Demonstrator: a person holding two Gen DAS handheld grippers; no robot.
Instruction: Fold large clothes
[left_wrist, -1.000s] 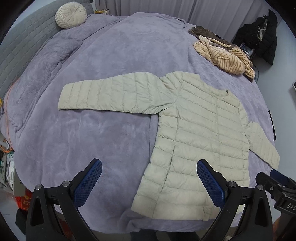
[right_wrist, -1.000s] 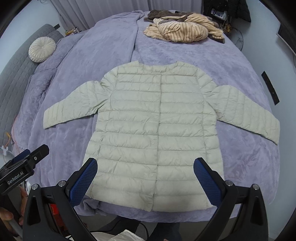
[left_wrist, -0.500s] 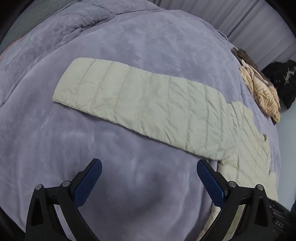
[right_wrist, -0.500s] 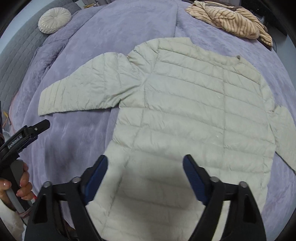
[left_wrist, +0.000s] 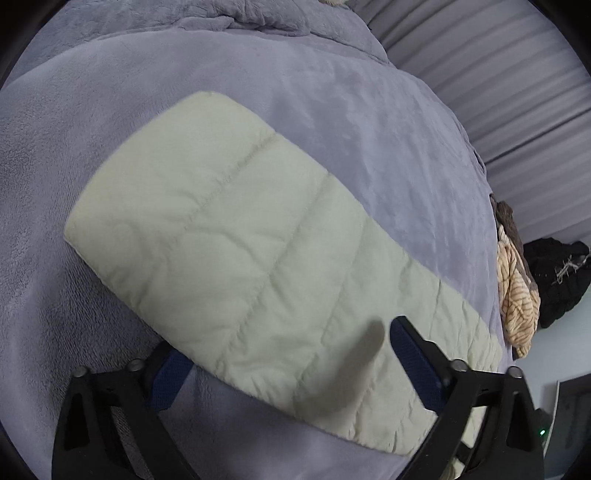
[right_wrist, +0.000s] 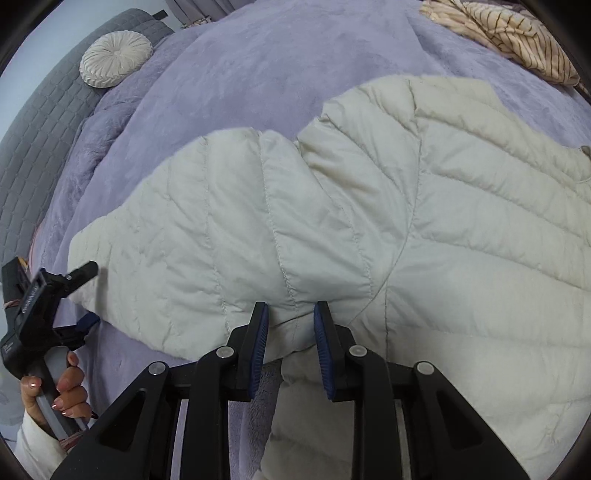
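A pale green quilted jacket (right_wrist: 461, 229) lies flat on the purple blanket (right_wrist: 266, 74). In the left wrist view its sleeve (left_wrist: 240, 251) runs across the frame. My left gripper (left_wrist: 291, 365) straddles the sleeve near the cuff. Its jaws are closing, still wide apart; one finger is half hidden under the sleeve's near edge, the other rests on top. From the right wrist view the left gripper (right_wrist: 88, 295) sits at the cuff, held by a hand (right_wrist: 70, 387). My right gripper (right_wrist: 290, 332) is closing at the armpit, a bunched fold of jacket pinched between its pads.
A round cream cushion (right_wrist: 116, 59) leans on the grey headboard (right_wrist: 37, 140). A striped tan garment (right_wrist: 509, 33) lies at the far side of the bed, with black clothing (left_wrist: 557, 273) beyond it. Grey curtains (left_wrist: 498, 74) hang behind.
Both grippers have dropped from above the bed onto the jacket. The left came in over the sleeve end and rolled. The right narrowed its jaws onto the armpit fabric.
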